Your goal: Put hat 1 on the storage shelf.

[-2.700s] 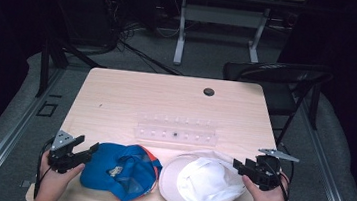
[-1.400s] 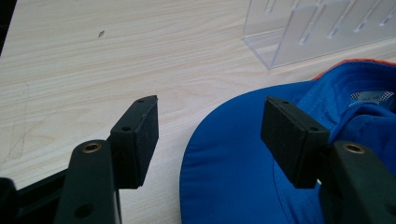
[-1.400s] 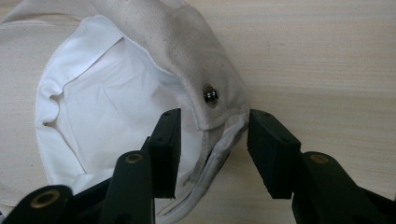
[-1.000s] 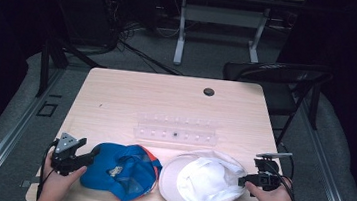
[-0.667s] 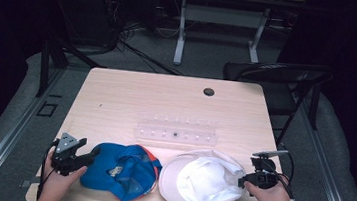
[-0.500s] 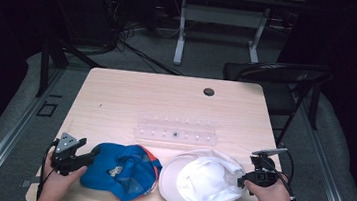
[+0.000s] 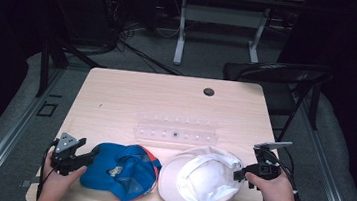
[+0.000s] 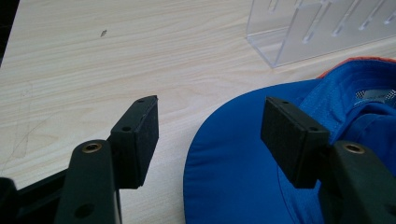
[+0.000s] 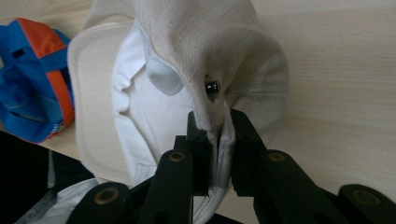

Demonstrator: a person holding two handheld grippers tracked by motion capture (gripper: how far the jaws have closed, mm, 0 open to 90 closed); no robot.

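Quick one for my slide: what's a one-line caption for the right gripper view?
Right gripper shut on the white cap, pinching its edge fabric, with the blue cap beside it on the wooden table.

Table: light wood-grain top (image 7: 131, 100), lit from above.
Floor: grey (image 7: 346, 163), with black cables (image 7: 136, 51) trailing behind the table.
Furniture: dark folding chair (image 7: 274, 75) at the right; white-legged table frame (image 7: 181, 30) beyond.
Surroundings: dark.
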